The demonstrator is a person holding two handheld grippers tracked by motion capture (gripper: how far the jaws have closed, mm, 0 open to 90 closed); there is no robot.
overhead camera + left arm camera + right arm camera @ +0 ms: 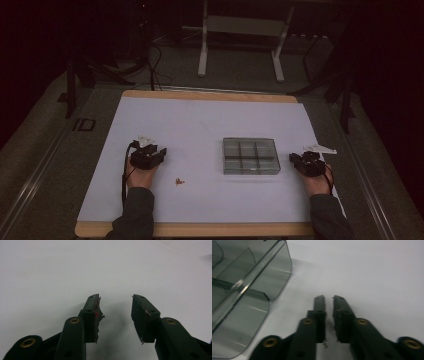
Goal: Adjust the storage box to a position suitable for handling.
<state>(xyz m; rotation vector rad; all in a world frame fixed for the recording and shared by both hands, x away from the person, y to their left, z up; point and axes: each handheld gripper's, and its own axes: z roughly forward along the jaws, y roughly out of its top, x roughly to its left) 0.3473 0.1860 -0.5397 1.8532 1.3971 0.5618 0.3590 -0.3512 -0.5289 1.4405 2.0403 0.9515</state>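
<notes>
In the high view, dark sleeves entered over the tabletop's [200,125] wooden near edge; the left tool [148,155] rested toward the left edge, jaws apart and empty. Small brownish bits [179,182] lay nearby. The right tool [328,301], matte black jaws nearly together, empty, sat beside the smoky translucent compartment box [249,285].

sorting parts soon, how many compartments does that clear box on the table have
6, in two rows of three inside the clear box: three along its far side, three along the near side. All look empty, though the dim high view could hide something small.
</notes>
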